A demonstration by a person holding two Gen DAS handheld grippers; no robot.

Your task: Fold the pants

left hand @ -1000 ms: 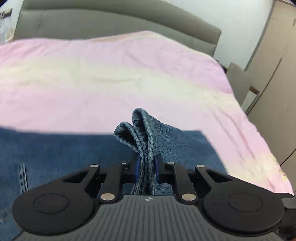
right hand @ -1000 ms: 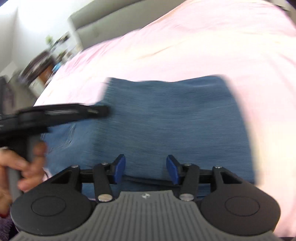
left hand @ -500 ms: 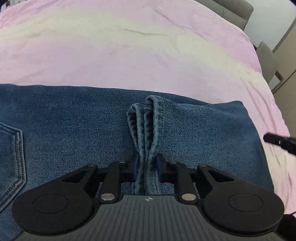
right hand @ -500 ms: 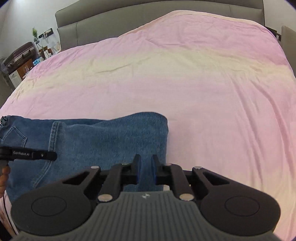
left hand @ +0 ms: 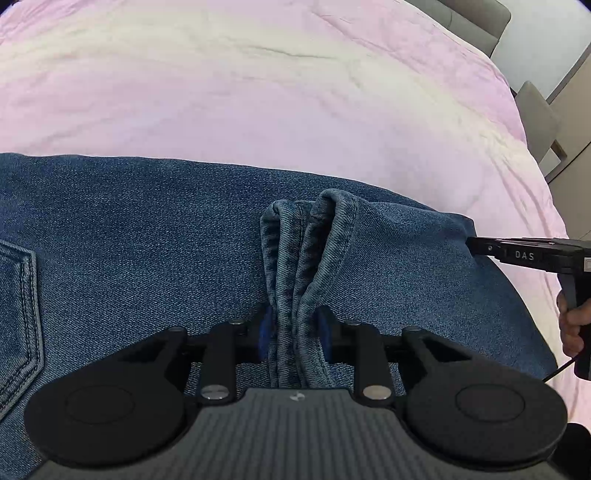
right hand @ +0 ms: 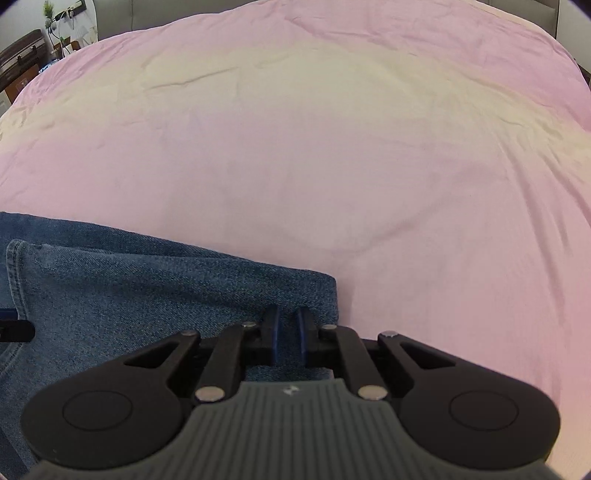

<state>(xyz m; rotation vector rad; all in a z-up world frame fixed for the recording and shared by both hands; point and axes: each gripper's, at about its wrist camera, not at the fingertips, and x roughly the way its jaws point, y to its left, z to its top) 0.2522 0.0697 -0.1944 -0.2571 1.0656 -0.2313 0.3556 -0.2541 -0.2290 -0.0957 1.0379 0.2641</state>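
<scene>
My left fingers (left hand: 263, 328) pinch bunched hems; my right fingers (right hand: 274, 334) pinch the jeans' (right hand: 147, 288) corner. I should lower both evenly onto the bed (right hand: 332, 147), keeping edges aligned.

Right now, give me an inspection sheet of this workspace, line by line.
Surface: pink bedspread, lightly creased.
Job's things: jeans lying flat on it, back pocket up.
Clutter: nothing seen.
Grippers: left gripper shut on bunched hems; right gripper shut on the jeans' corner.
Cables: thin black cable under the right hand.
Surroundings: grey headboard, wardrobe, shelf with plant.
</scene>
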